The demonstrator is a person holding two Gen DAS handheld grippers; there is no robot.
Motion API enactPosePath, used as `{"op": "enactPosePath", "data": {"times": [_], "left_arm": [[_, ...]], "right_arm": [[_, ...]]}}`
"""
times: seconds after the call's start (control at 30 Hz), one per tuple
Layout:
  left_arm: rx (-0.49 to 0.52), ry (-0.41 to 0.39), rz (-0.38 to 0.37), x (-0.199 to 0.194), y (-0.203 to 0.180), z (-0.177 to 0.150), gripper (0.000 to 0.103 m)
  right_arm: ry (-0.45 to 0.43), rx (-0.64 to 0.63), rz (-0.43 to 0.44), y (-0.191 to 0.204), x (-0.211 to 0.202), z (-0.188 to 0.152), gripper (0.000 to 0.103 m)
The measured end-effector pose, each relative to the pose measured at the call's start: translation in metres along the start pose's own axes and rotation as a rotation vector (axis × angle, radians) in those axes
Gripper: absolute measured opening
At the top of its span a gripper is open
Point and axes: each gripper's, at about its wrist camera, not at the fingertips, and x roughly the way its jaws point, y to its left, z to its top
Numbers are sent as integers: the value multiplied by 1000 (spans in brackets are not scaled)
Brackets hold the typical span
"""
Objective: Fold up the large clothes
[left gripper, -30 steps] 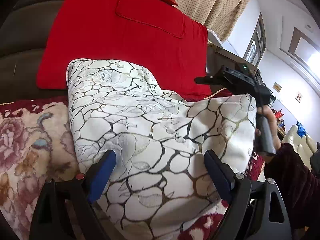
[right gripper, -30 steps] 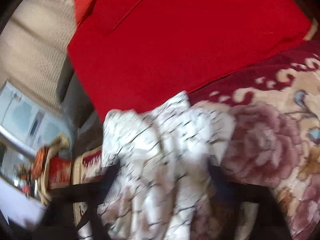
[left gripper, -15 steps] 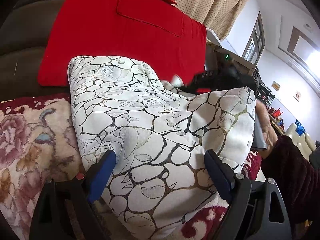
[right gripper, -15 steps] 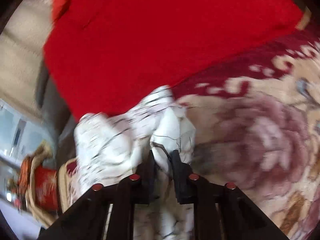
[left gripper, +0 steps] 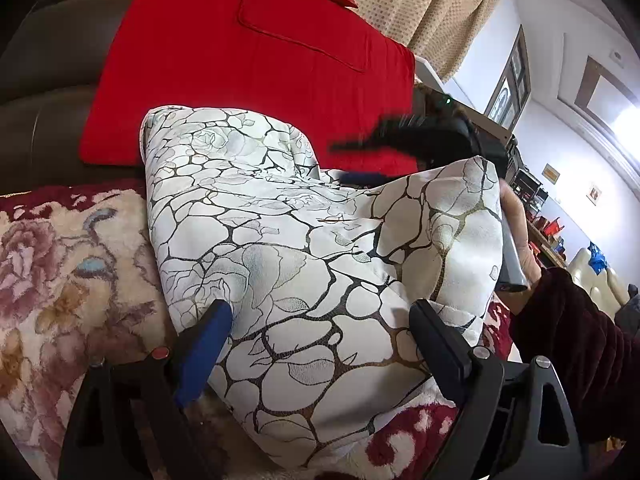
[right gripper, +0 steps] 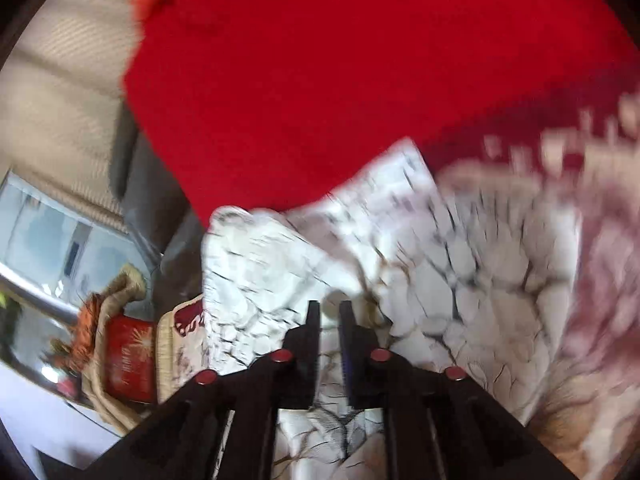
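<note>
A white padded garment [left gripper: 280, 240] with a black crackle print lies bunched on a floral blanket [left gripper: 60, 260]. My left gripper [left gripper: 320, 308] is open, its fingers wide apart on either side of the garment's near edge. In the left wrist view my right gripper [left gripper: 360, 160] is blurred at the garment's far right, behind a raised flap. In the right wrist view the right gripper [right gripper: 330, 308] has its jaws close together and opening, with a fold of the garment [right gripper: 480, 280] between them.
A red cushion cover [left gripper: 260, 60] leans on the dark sofa back behind the garment. A person's hand [left gripper: 516, 232] and dark red sleeve [left gripper: 568, 328] hold the right gripper's handle. Beige curtains [left gripper: 420, 0] hang at the back right.
The right gripper came in over the garment's far edge with wide jaws, closed on a fold, and has shifted sideways. The garment's far edge has shifted a little. The left gripper stayed still and open.
</note>
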Motion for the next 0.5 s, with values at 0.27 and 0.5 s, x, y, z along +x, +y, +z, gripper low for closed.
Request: {"op": "enactPosePath", "data": {"times": [0.27,0.5], "left_arm": [[-9,0,-14,0,3,-3,90],[28,8,-17,5,-1,2,90]], "right_arm": [[47,-140,-39,19,17,28,98],[133,-236,-118,43,67,10,21]]}}
